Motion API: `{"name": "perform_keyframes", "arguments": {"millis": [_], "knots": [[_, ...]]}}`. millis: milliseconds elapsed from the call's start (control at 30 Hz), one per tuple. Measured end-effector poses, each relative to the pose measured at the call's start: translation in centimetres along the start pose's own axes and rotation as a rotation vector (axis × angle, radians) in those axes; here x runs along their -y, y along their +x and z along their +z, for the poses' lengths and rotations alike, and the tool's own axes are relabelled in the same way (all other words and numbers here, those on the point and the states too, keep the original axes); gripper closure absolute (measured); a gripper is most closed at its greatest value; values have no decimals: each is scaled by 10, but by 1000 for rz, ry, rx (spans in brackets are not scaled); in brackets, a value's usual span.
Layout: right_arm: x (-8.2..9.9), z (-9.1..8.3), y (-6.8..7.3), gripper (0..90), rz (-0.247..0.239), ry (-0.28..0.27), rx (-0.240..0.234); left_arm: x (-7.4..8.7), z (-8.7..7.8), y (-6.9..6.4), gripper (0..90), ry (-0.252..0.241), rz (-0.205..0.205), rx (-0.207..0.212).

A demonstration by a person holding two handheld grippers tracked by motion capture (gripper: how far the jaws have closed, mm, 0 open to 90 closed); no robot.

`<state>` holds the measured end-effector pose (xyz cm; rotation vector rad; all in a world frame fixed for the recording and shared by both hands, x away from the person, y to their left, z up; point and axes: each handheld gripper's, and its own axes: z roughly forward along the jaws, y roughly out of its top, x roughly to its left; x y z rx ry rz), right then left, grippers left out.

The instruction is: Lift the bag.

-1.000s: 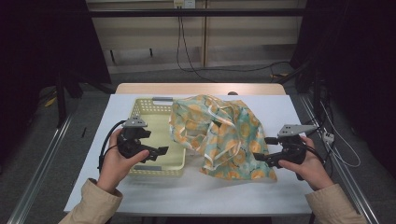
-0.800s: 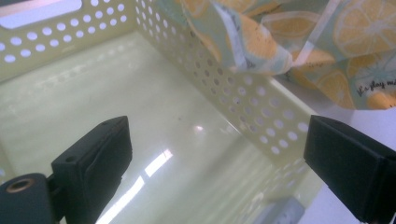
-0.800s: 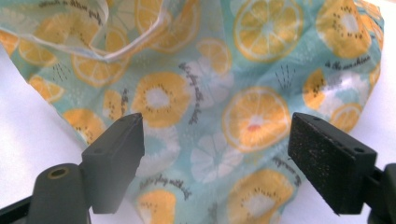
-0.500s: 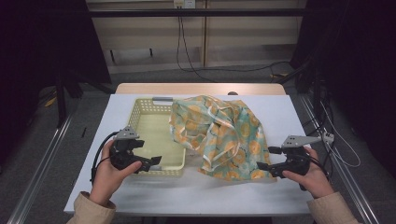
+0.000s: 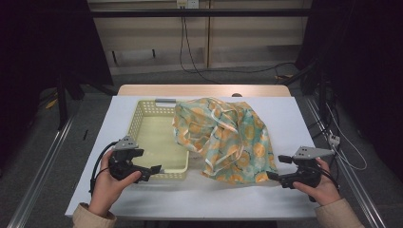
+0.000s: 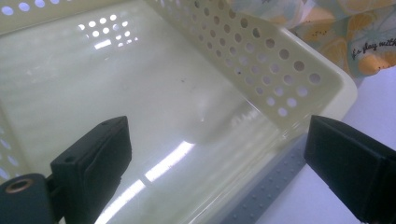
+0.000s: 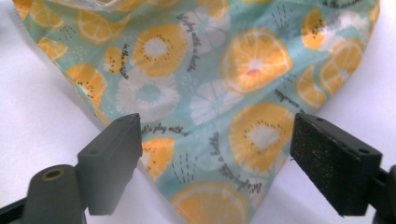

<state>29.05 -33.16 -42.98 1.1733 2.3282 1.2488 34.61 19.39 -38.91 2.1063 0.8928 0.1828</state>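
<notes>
Here a thin, crumpled cloth, teal with printed orange slices and small script, lies heaped on the white worktop, its left part draped over the right wall of the basket; the basket is pale yellow plastic, rectangular, smooth-floored, its walls pierced with round holes. The right claw sits low at the cloth's near right corner, jaws released and wide, having just opened a little further, the pointed corner between them but unpinched; the left claw hangs released at the basket's near rim, black blocky pads apart.
</notes>
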Motion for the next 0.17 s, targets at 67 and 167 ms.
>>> {"name": "perform_keyframes", "arguments": {"millis": [67,167], "knots": [[1,2,1,153,-2,7,3,0,0,-1,69,0,6,2],[2,4,2,146,-10,12,11,0,0,-2,69,-16,9,9]]}}
